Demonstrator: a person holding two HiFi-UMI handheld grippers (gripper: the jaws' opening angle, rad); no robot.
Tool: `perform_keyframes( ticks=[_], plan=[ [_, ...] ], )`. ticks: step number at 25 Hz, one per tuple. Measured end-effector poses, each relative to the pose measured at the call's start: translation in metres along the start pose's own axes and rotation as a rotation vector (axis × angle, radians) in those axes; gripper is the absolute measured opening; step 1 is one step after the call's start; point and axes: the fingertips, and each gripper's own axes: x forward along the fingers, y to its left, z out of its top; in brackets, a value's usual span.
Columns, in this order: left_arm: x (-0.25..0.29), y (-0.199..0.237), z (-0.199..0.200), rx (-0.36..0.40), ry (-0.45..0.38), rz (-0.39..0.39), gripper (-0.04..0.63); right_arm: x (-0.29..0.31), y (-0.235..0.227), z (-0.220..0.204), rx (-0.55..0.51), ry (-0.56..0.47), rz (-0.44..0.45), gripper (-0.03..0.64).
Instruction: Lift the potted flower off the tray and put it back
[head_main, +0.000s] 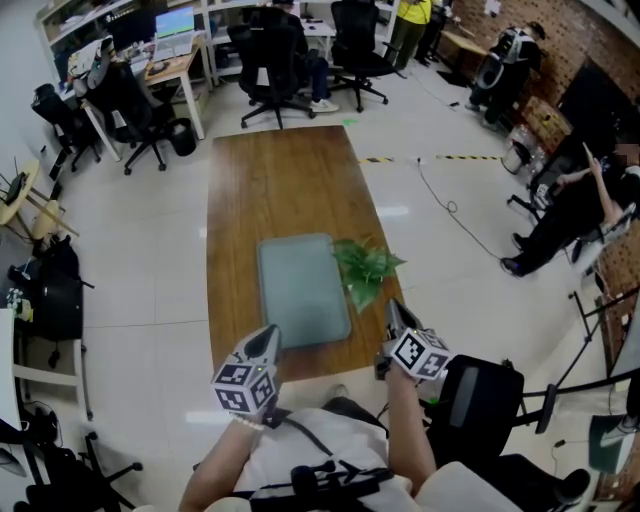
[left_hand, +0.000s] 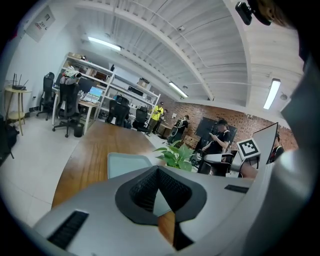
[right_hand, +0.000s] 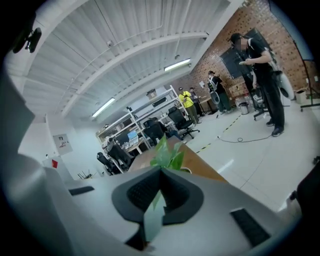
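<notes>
Wooden table (head_main: 280, 180) long, mostly bare, grey-green tray (head_main: 295, 300) toward near end. Potted flower (head_main: 365, 268) sat off tray, just beside its right edge, leaves hiding pot. My guess: lift-off done, put-back pending. Right gripper (head_main: 393, 308) jaws pressed together, empty, near plant, likely set for regrasp. Left gripper (head_main: 268, 335) closed on nothing too, by tray's near corner. Plant close to table's right edge, little margin there. Loads of open room over tray.

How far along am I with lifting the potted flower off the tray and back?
Done: the potted flower stands on the table just right of the tray, so it looks lifted off. In hand: nothing; the left gripper and right gripper are shut and empty. Left: setting it back on the tray.
</notes>
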Motion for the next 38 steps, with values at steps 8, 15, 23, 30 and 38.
perform_keyframes(
  ticks=[8, 15, 23, 30, 38],
  plan=[
    [0.000, -0.006, -0.004, 0.007, 0.009, -0.003, -0.003, 0.000, -0.013, 0.006, -0.004, -0.005, -0.018, -0.002],
    [0.003, -0.009, -0.007, -0.013, 0.007, 0.020, -0.005, 0.001, -0.020, 0.005, 0.020, 0.011, -0.016, 0.000],
    [0.009, -0.017, -0.016, -0.016, 0.042, 0.012, -0.005, 0.015, -0.036, 0.003, -0.007, 0.051, -0.044, 0.043],
    [0.017, -0.023, -0.023, -0.022, 0.056, 0.011, -0.005, 0.062, -0.080, 0.006, 0.095, 0.134, -0.028, 0.176],
    [0.016, -0.014, -0.020, -0.035, 0.031, 0.061, -0.005, 0.112, -0.108, -0.010, 0.083, 0.248, -0.026, 0.141]
  ],
)
